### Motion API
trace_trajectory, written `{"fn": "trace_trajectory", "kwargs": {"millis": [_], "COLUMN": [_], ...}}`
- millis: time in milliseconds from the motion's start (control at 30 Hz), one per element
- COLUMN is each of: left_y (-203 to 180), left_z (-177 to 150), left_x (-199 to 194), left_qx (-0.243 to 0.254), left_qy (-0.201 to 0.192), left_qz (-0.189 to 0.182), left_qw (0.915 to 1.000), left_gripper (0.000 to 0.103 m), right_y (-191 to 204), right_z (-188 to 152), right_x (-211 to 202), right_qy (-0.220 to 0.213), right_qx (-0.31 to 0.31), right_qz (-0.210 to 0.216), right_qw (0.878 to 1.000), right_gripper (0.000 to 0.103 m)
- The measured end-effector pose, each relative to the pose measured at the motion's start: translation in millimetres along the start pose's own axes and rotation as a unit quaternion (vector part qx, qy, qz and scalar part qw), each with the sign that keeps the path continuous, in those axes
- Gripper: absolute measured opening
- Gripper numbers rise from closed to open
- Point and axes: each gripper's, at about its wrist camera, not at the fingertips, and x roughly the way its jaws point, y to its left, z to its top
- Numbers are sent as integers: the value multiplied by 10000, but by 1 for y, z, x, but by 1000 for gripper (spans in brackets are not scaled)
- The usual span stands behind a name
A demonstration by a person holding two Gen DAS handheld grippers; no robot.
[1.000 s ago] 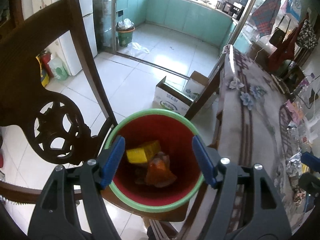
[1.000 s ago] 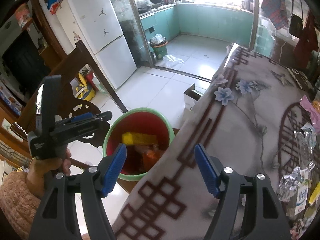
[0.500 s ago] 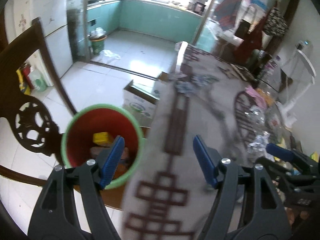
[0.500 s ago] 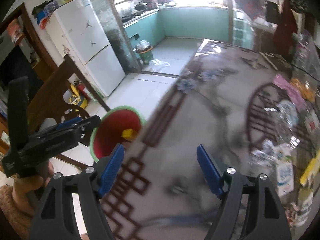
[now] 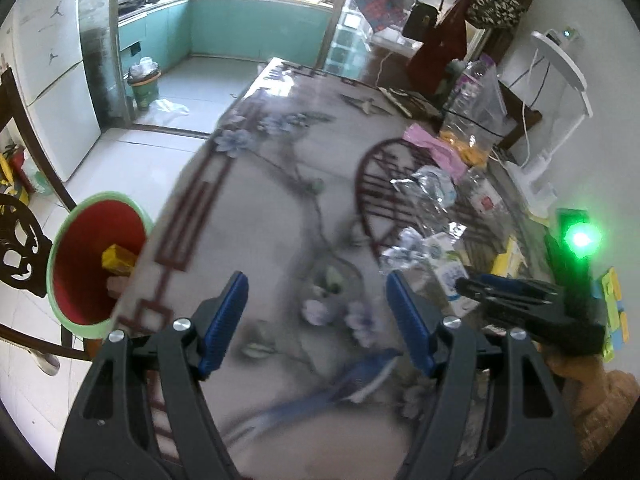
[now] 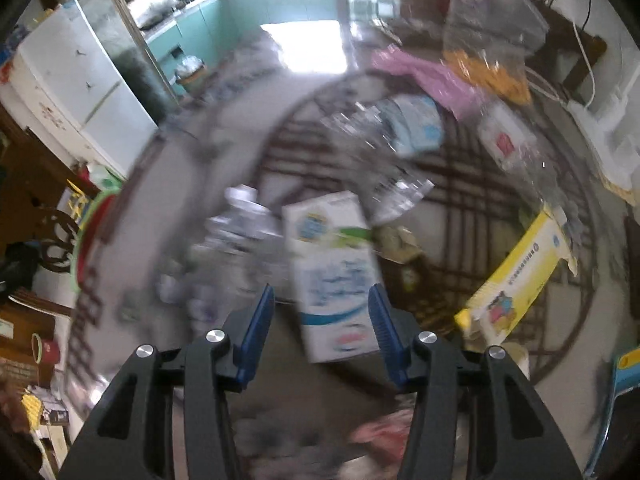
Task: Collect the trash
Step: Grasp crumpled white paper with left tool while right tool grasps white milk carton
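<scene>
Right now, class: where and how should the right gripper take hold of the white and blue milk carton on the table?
Grip the milk carton across its two long side faces near the lower end, coming from above. It lies flat, lengthwise between the closing right gripper pads, not yet pinched.

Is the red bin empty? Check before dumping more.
No, the red bin already holds a yellow box and other trash.
</scene>
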Motion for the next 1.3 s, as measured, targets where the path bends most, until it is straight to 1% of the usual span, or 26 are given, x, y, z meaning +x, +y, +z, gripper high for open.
{"fn": "trace_trajectory", "kwargs": {"millis": [100,133,233,300,333,433,500,567,700,767,900,1067,1133,1200,1233,1267,1300], "left_y": [-14,-16,-23,-29,-31,-39,-44,-48,-57,-63,-73,-83,-84,-85,-85,-86,-88], "left_z": [0,0,0,2,3,5,6,7,10,12,14,10,8,8,7,8,8], "left_x": [4,5,9,11,12,19,23,28,45,58,86,122,135,142,145,145,145], "left_qx": [-22,-31,-63,-35,-25,14,58,98,236,332,466,551,579,526,504,530,563], "left_qy": [5,5,46,62,63,135,171,222,342,454,632,952,1077,1129,1142,1167,1180], "left_qz": [89,113,208,262,277,307,323,313,284,246,146,55,40,-103,-182,-247,-328], "left_qw": [10000,9999,9998,9996,9996,9994,9993,9992,9987,9981,9968,9939,9925,9922,9920,9915,9909], "left_gripper": [69,69,69,69,69,69,69,69,69,69,69,69,69,69,64,55,50], "right_y": [-8,-9,-5,-1,1,5,1,-5,-11,-17,-33,-55,-63,-67,-69,-70,-69], "right_z": [-2,-1,3,6,7,9,12,14,14,15,20,27,28,29,29,29,27], "right_x": [12,13,11,9,9,14,19,24,28,23,3,-22,-26,-30,-30,-31,-33], "right_qy": [156,116,75,21,48,31,104,163,185,146,-113,-404,-444,-466,-475,-485,-495], "right_qx": [-87,-119,-375,-540,-587,-802,-735,-655,-529,-408,-73,354,487,596,617,638,655], "right_qz": [119,197,120,252,293,106,85,145,242,384,560,628,622,618,613,605,604], "right_qw": [9998,9997,9992,9982,9978,9967,9972,9976,9981,9983,9983,9966,9959,9952,9951,9949,9948], "right_gripper": [48,46,47,48,50,54,56,61,59,54,53,53,53,53,53,53,53]}}
